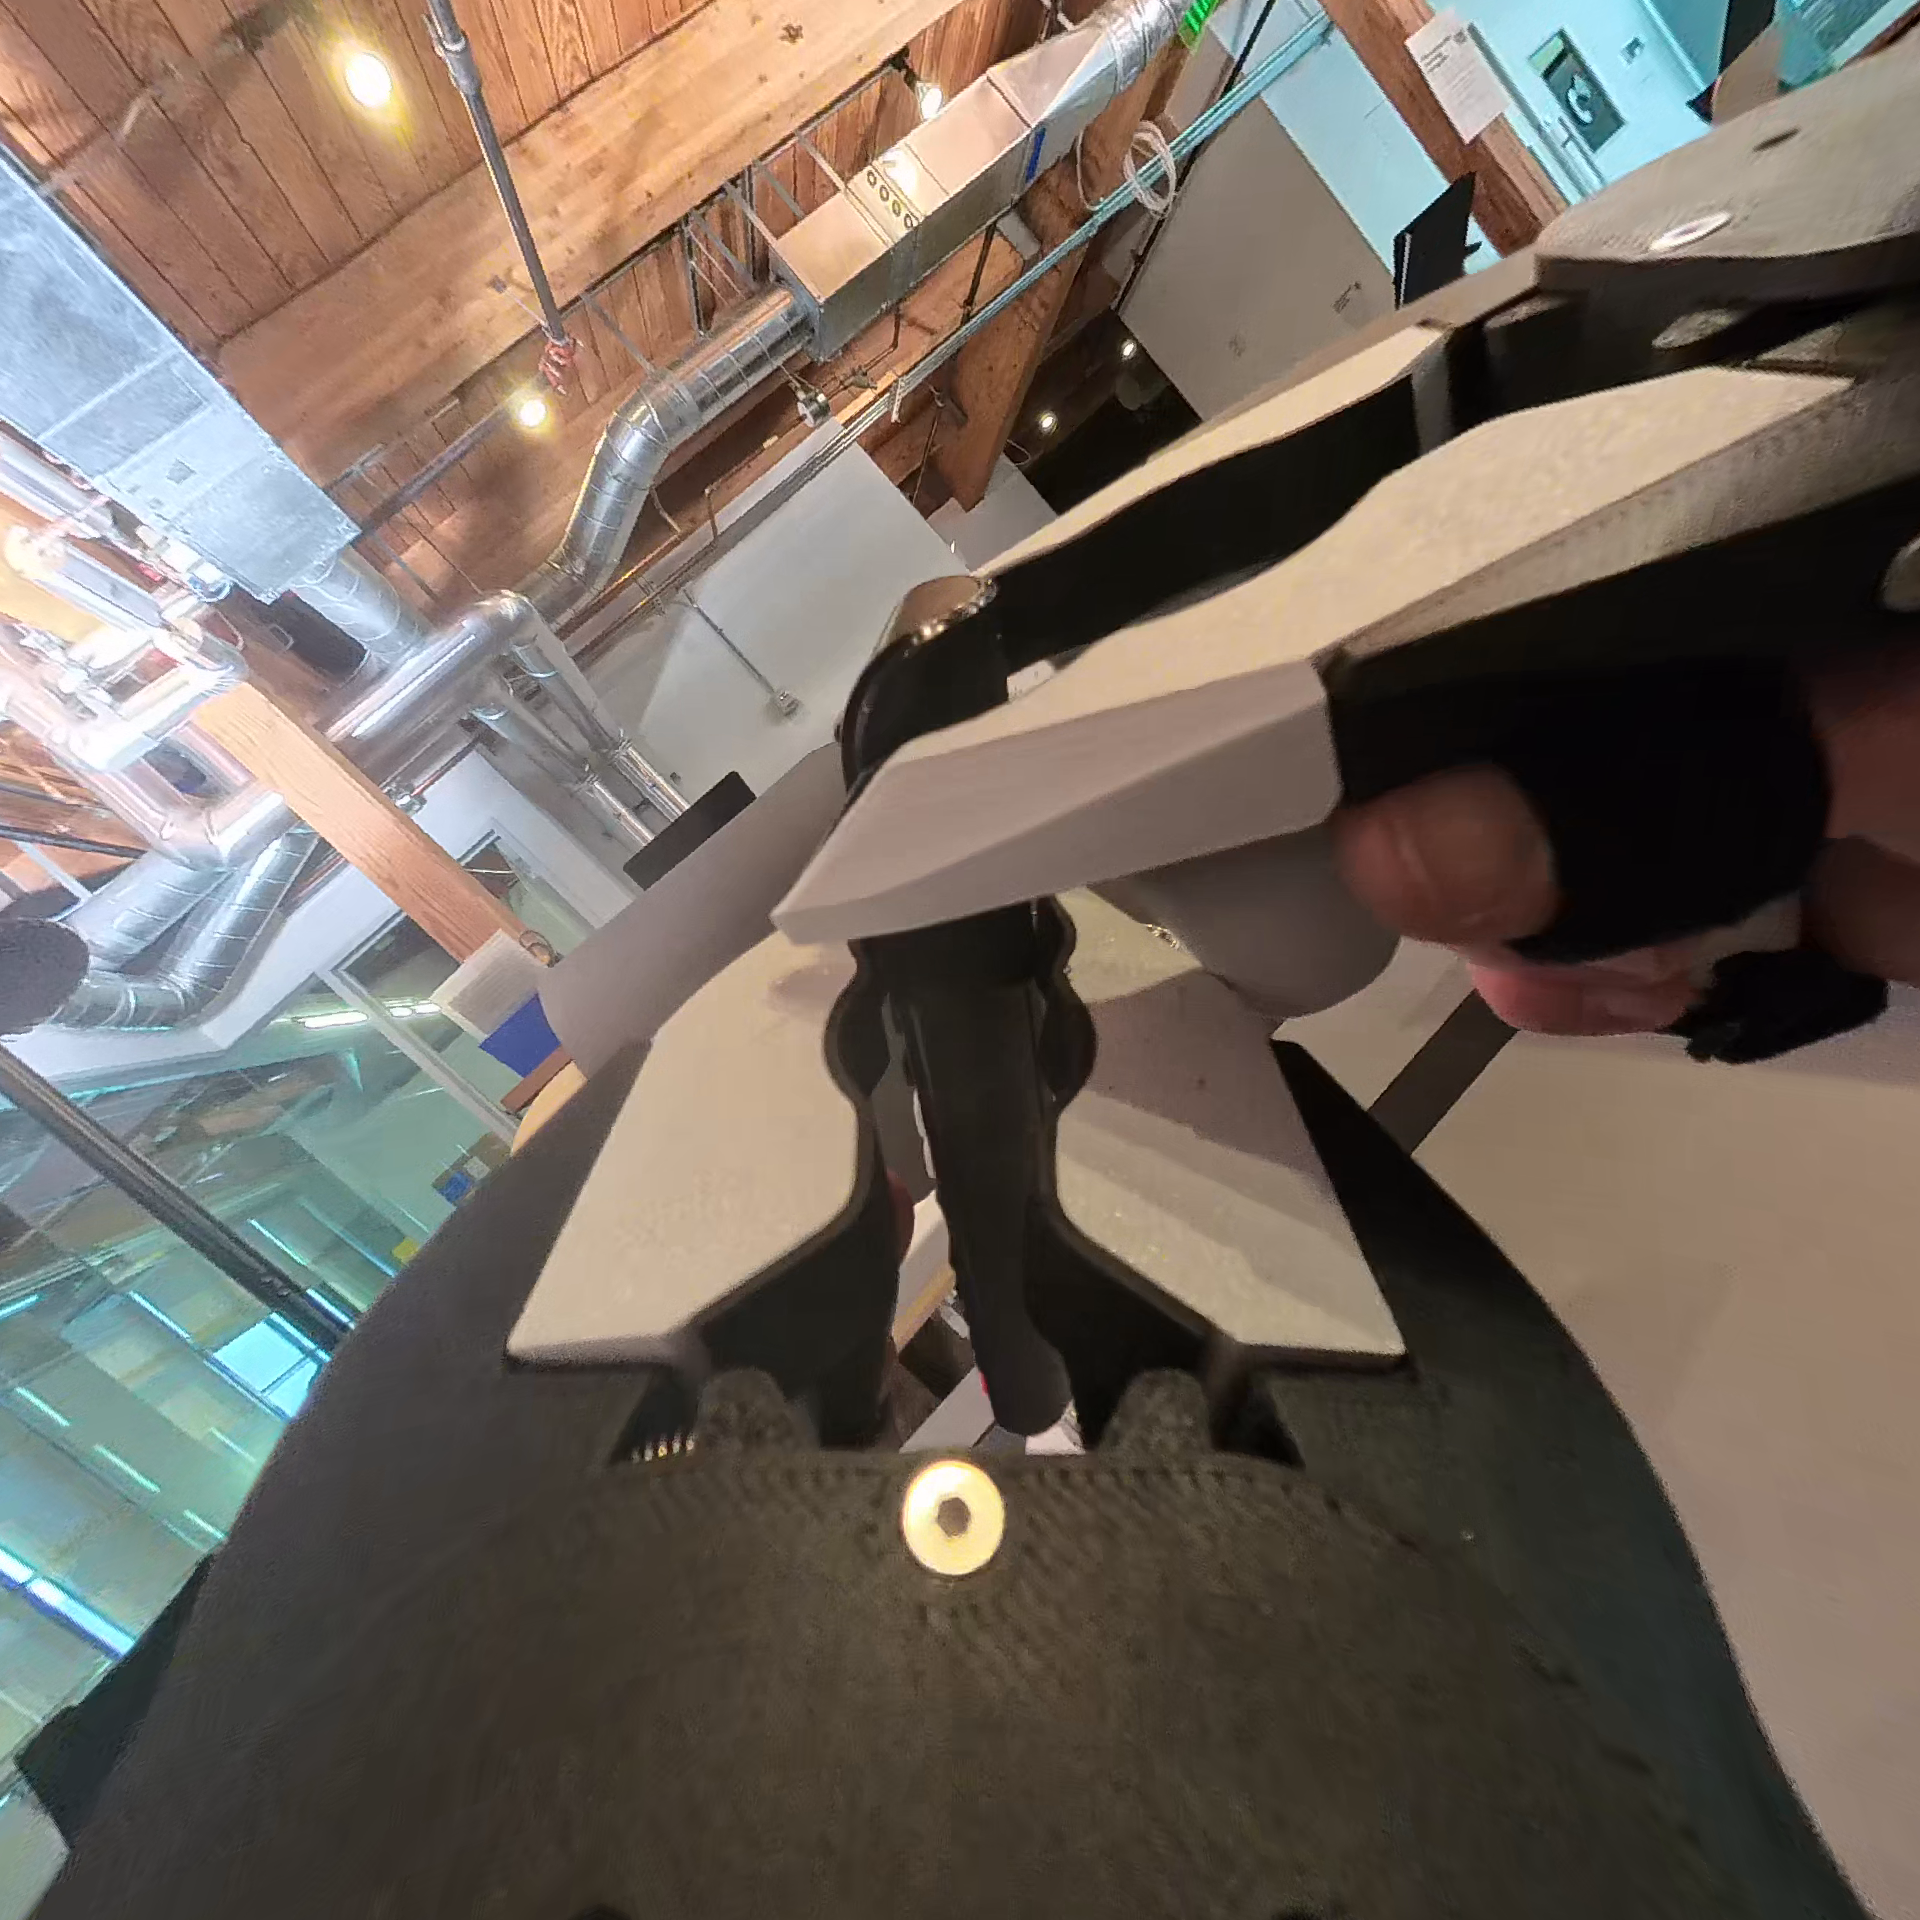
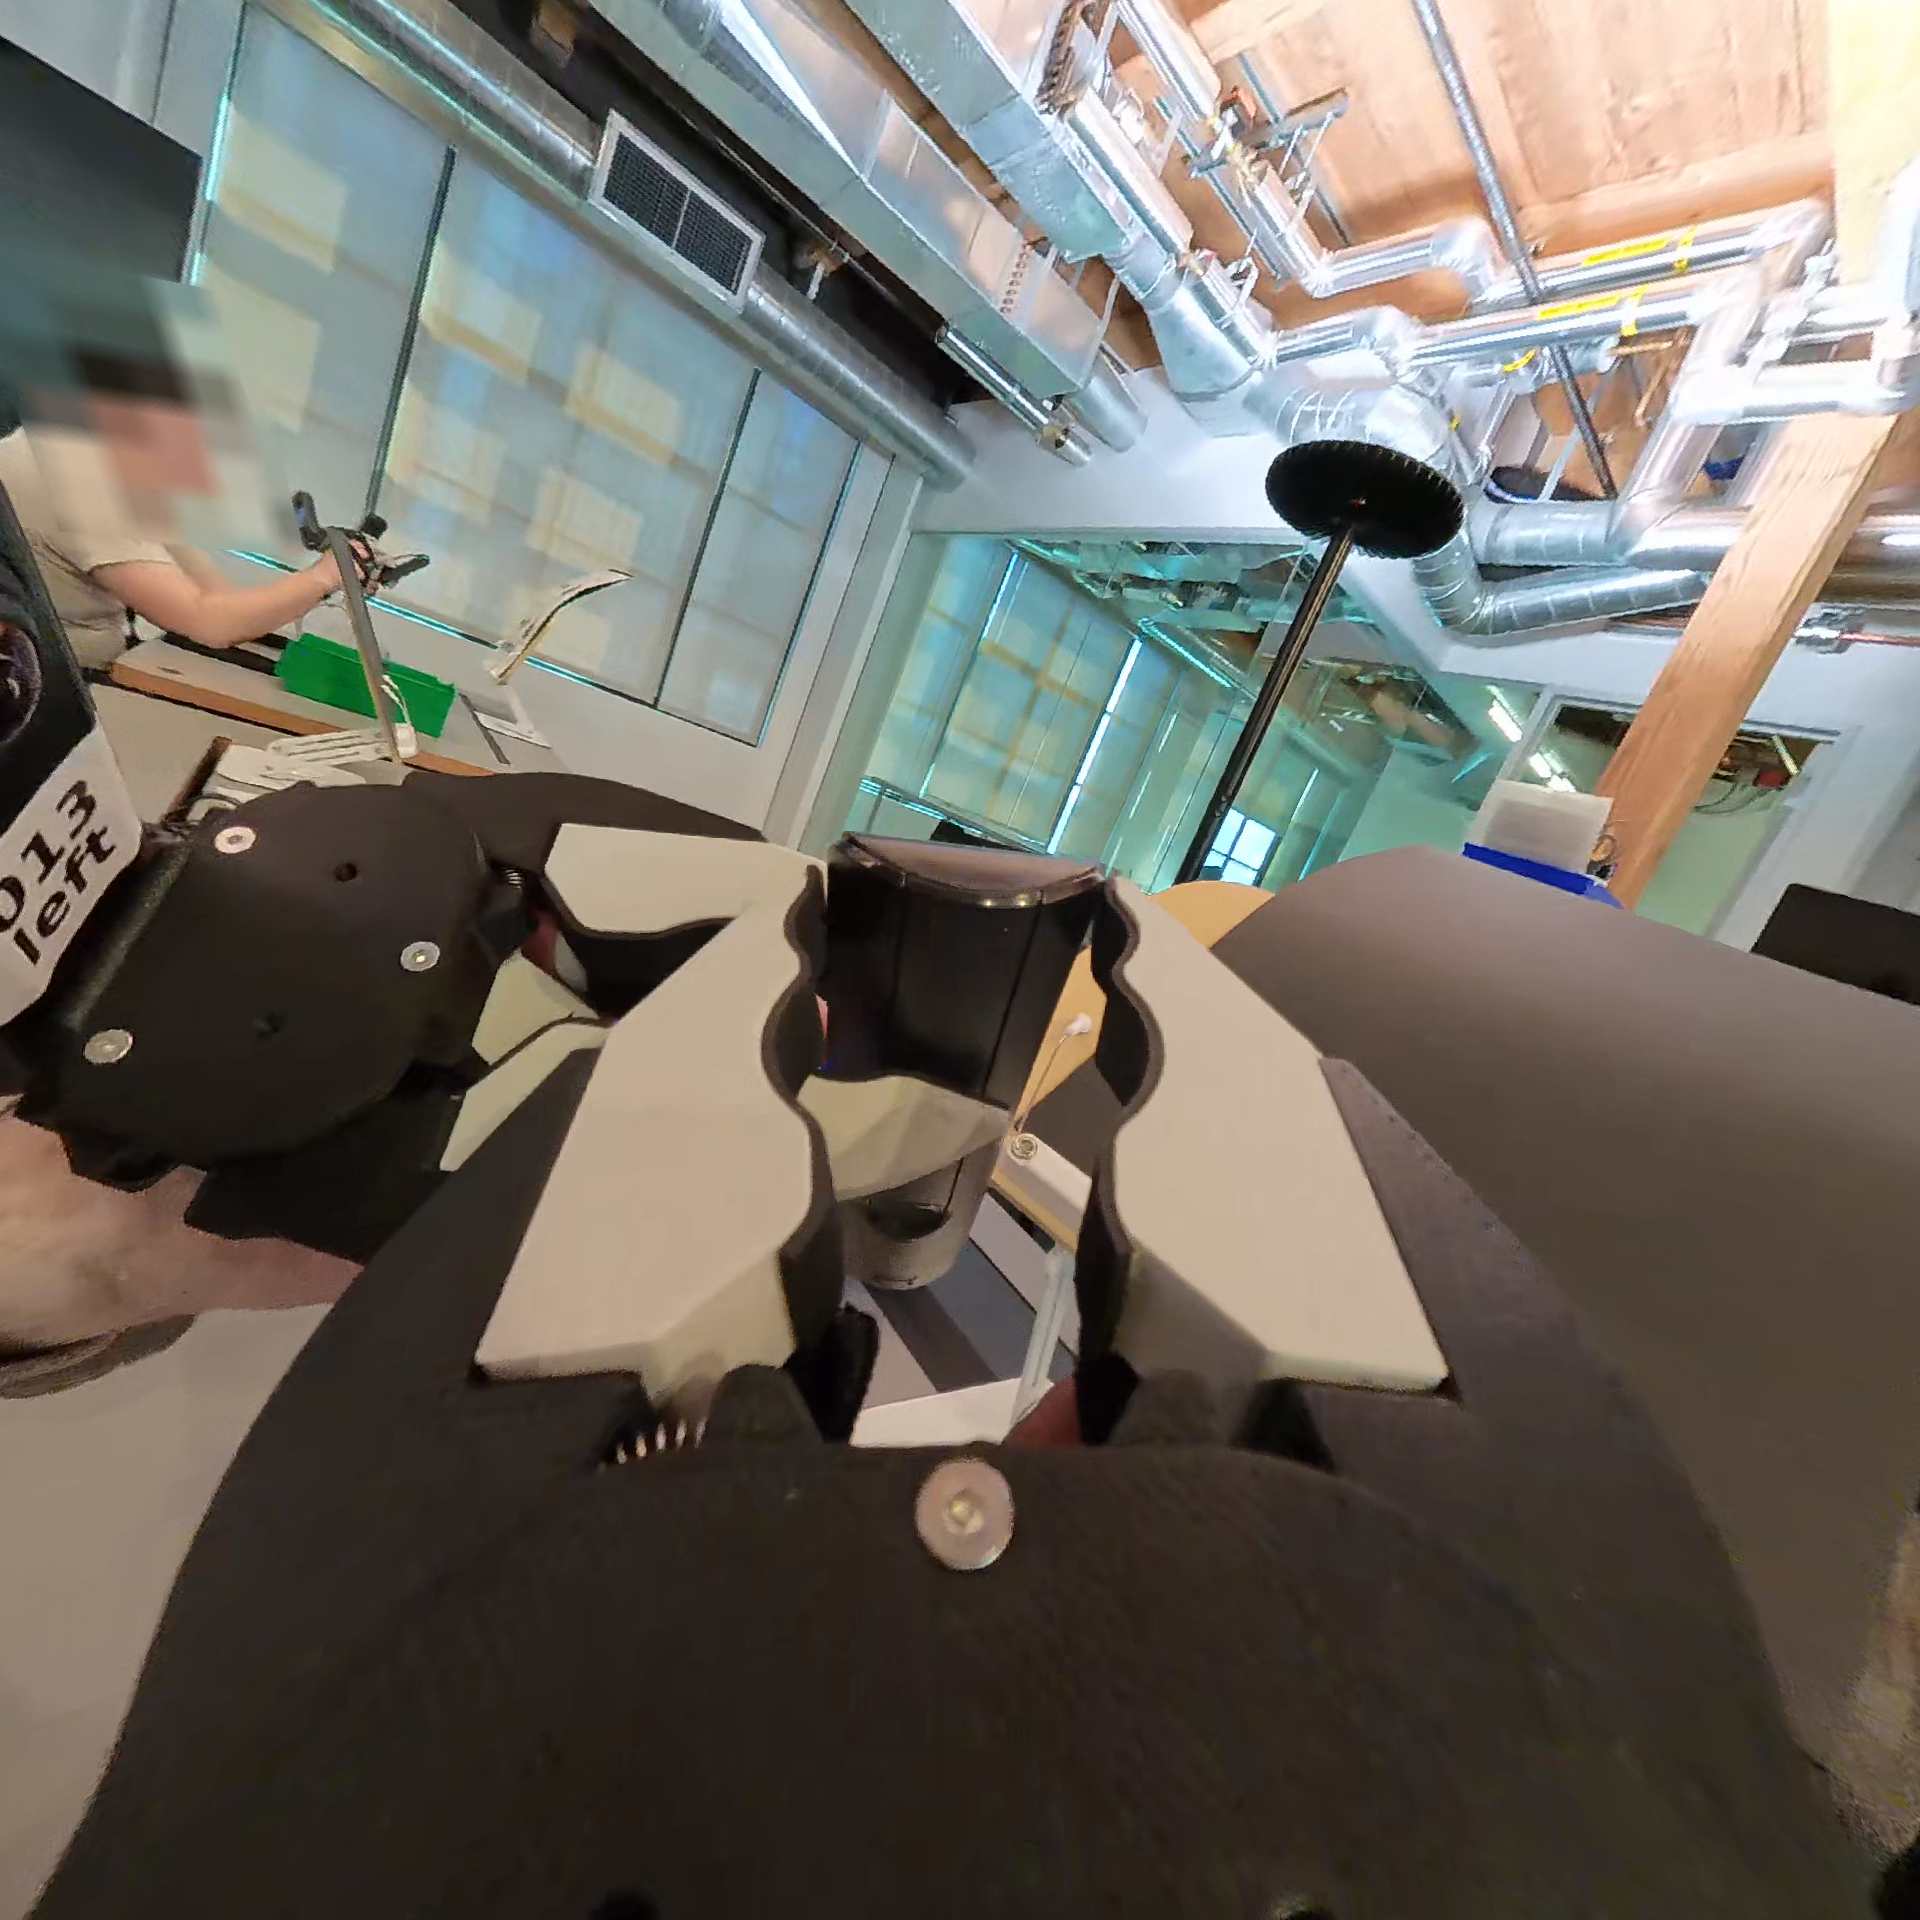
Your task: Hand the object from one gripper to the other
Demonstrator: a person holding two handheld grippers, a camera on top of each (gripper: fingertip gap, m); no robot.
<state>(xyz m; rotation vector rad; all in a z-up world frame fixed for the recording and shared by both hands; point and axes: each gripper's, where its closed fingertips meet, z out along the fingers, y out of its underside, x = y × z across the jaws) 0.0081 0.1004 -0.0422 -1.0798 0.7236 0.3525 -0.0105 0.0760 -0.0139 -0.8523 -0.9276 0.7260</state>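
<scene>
Grippers first: my left gripper [image 1: 961, 1039] pinches the black object [image 2: 951, 997] low down, its long axis running up between my right gripper [image 2: 956, 971], whose 2 fingers [image 2: 686, 1091] stand wide around its top (not touching, I judge). Open air all round; the table [image 1: 1662, 1351] lies well below.

The left gripper [image 1: 961, 997] has its fingers pressed close together, clamped on what sits between them. The right gripper [image 2: 951, 935] crosses just above it, jaws spread, in a hand [image 1: 1538, 894] wearing a fingerless glove.
</scene>
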